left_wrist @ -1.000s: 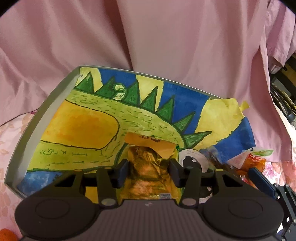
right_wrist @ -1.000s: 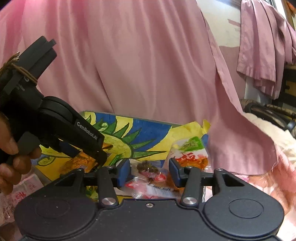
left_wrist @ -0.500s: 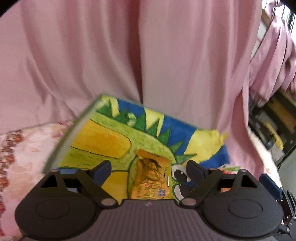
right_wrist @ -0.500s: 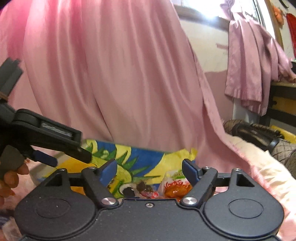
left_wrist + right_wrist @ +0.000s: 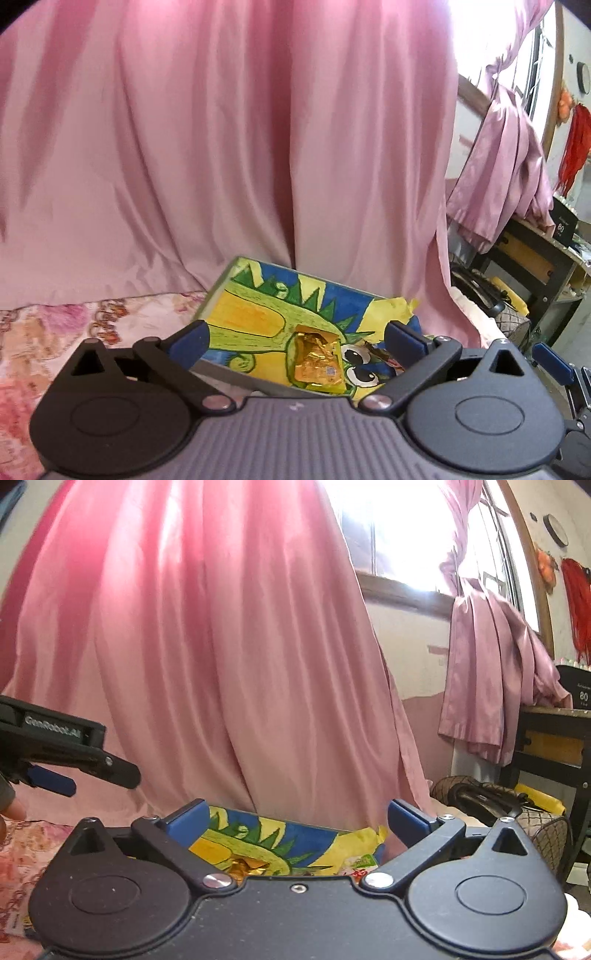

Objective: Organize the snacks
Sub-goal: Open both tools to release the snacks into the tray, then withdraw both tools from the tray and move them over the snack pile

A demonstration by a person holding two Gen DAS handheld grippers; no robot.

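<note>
1. Left wrist view, nearest first: the left gripper (image 5: pixel 297 338) has its jaws opening, spread wide, with nothing pressed between the blue pads; it hangs above the box, not in it.
2. Just beyond it, the box (image 5: pixel 218 291), shallow and grey-rimmed, is lined with a painted dinosaur picture. A gold foil snack (image 5: pixel 317 363) lies flat on the lining, let go.
3. Toward the box's right side a darker wrapper (image 5: pixel 380 356) lies partly hidden by the right finger; what it is I cannot tell.
4. Right wrist view: the right gripper (image 5: pixel 295 818) is likewise opening and grasps nothing. Below it, a red-and-green packet (image 5: pixel 360 862) peeps over the gripper body, lying in the same box.
5. Progress, as a judgement: several snacks are placed, and both claws look free for the next ones. How many remain outside the box cannot be seen.
6. Farther off, the floral cloth (image 5: pixel 99 317) spreads beside the box, and a pink curtain (image 5: pixel 221 147) hangs behind everything.
</note>
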